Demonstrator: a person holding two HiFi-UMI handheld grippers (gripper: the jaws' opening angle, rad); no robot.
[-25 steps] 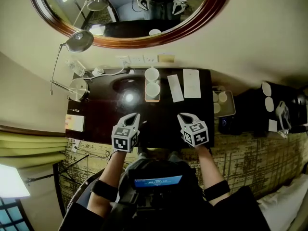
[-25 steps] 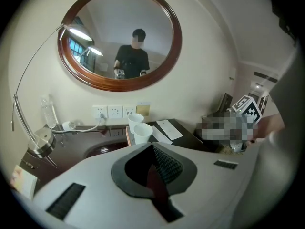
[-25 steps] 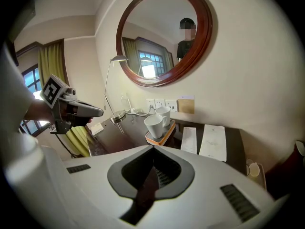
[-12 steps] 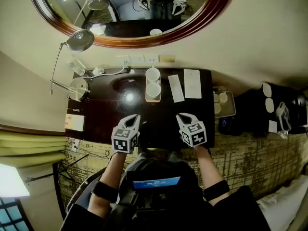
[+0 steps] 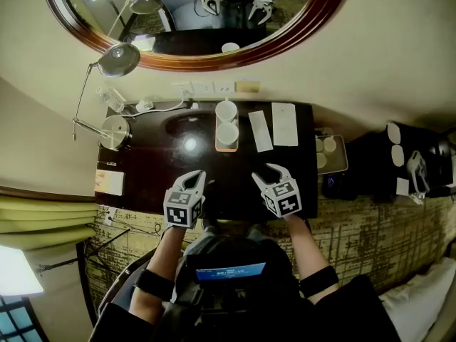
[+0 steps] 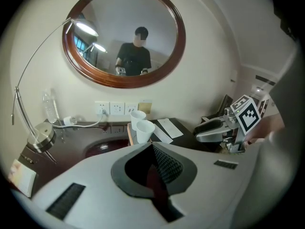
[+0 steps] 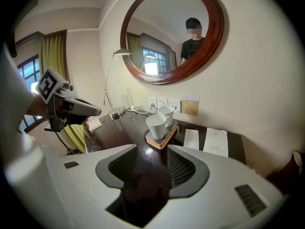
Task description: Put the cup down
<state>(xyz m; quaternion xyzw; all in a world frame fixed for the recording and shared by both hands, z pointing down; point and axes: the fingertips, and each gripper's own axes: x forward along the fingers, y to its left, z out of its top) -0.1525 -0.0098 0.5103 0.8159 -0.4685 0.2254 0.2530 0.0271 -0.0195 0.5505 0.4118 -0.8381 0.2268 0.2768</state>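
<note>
Two white cups, the far cup [image 5: 226,110] and the near cup [image 5: 226,133], stand on a small orange-edged tray [image 5: 217,147] at the back middle of the dark desk [image 5: 153,184]. My left gripper [image 5: 194,177] hovers over the desk's near edge, shut and empty. Beside it, my right gripper [image 5: 266,174] has its jaws opening with nothing between them. The right gripper view looks between the spread jaws [image 7: 151,149] at the near cup [image 7: 157,126], the far cup [image 7: 167,114] and the tray [image 7: 163,140]. The left gripper view shows closed jaws [image 6: 151,145] and both cups [image 6: 143,128].
A desk lamp base [image 5: 116,132] stands at the desk's left, with a plug and cable [image 5: 146,106] behind it. Two paper cards [image 5: 283,123] lie right of the tray. A notepad [image 5: 110,182] sits near left. A side tray with small cups [image 5: 330,152] lies to the right. An oval mirror [image 5: 192,55] hangs above.
My right gripper's jaws have gone from shut to apart, and it has shifted slightly left. The left gripper and the cups have stayed put.
</note>
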